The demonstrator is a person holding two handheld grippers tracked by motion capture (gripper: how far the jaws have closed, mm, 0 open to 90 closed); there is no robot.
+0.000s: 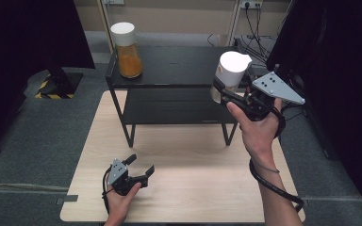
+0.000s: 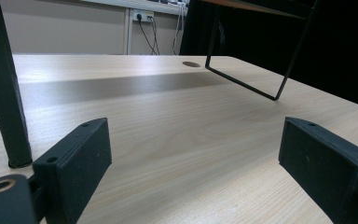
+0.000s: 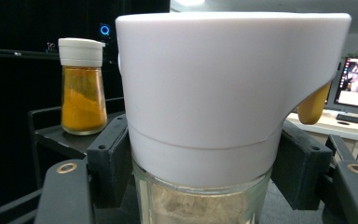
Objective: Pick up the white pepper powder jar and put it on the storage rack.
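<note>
White-lidded jar (image 3: 200,116) gripped in right tongs (image 3: 200,172) above black shelf (image 1: 169,70).

Bare tabletop (image 1: 188,165) is lying open in front of the rack (image 1: 169,84). The rack's legs (image 1: 129,134) are blocking low passage; the orange jar (image 1: 128,49) is occupying its top's left end.

High view looks down on table (image 1: 184,160); gripper views sit close, sharing black shelf (image 1: 169,70).

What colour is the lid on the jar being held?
White; the lid shows best in the right gripper view.
</note>
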